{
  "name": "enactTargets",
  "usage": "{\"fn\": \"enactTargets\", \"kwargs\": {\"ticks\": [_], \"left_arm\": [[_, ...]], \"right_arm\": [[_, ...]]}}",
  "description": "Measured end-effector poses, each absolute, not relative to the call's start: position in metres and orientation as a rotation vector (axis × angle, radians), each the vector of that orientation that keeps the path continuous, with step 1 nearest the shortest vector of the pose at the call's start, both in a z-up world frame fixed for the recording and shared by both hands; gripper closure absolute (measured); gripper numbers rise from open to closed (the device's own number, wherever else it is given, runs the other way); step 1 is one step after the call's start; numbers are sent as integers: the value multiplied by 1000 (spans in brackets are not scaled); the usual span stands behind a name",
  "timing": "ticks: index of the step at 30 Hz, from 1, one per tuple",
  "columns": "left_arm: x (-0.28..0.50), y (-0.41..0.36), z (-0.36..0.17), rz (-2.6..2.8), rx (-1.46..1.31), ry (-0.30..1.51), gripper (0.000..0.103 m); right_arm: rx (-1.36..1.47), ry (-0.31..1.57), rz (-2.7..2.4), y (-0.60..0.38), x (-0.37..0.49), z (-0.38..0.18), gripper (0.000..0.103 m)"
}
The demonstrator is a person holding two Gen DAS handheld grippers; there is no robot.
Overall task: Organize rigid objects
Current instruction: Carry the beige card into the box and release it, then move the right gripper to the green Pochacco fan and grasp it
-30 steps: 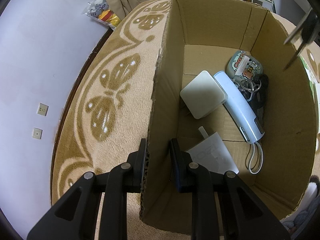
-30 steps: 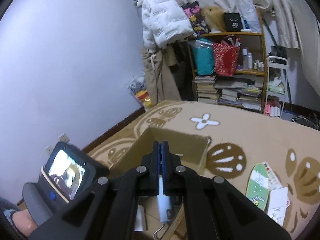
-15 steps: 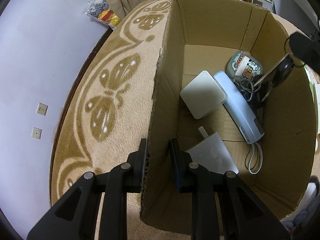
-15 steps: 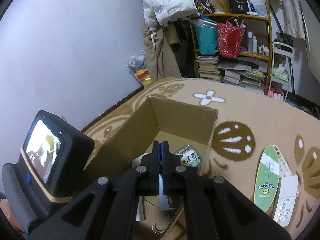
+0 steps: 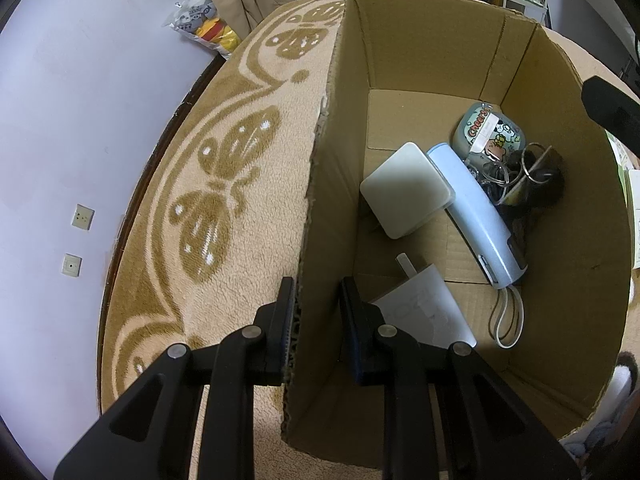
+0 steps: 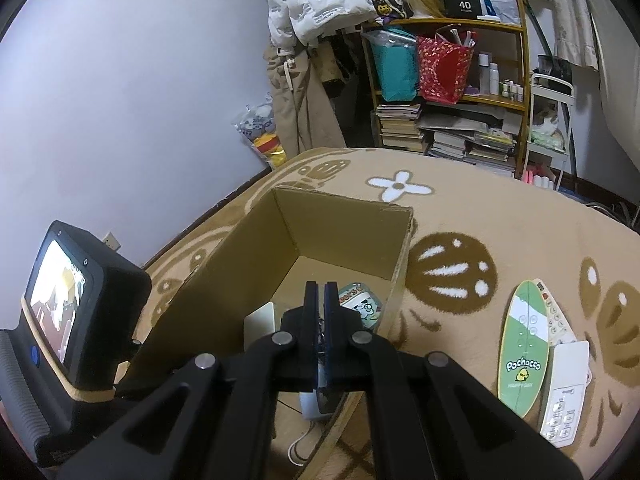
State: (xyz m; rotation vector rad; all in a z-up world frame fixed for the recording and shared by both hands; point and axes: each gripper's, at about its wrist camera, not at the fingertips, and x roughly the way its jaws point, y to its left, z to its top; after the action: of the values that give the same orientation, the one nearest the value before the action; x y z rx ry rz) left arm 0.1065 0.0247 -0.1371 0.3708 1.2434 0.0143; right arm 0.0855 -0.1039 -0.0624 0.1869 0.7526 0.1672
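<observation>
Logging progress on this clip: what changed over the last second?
The right gripper carried a dark keyring bundle down into the cardboard box; the bundle now lies beside the cartoon tin, apparently released. The left gripper still straddles the box wall; the white adapter and blue device stayed put.

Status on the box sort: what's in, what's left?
In the cardboard box: white square block, light-blue device, cartoon case, key bunch. Left gripper straddles the box wall; right gripper looks shut, nothing visibly held. Left: green Pochacco board and white remote on the rug.
</observation>
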Motion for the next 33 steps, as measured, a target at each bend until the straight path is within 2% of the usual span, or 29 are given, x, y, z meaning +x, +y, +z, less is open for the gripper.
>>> {"fn": "enactTargets", "kwargs": {"ticks": [7,8,10,11,12,16,20,33], "left_arm": [[107,25,-137,13,370,1244,81],[107,25,-137,13,370,1244,81],[107,25,-137,13,370,1244,81],[107,25,-137,13,369,1244,81],[107,26,-137,13,369,1244,81],[107,26,-137,13,370,1244,81],[107,26,-138,11,374,1245,81],[107,28,-138,8,371,1246,81]], "right_arm": [[161,722,103,-114,83,-55,96],[153,716,88,-117,83,-53,92],[157,717,76,-124,83,-52,75],[170,712,64,-129,83,-51,61],[181,706,52,-133,83,-51,53],[200,722,-14,-155,86,-53,39],[232,735,-136,-182,85,-59,17],[355,863,-229,-254,93,-96,16]]}}
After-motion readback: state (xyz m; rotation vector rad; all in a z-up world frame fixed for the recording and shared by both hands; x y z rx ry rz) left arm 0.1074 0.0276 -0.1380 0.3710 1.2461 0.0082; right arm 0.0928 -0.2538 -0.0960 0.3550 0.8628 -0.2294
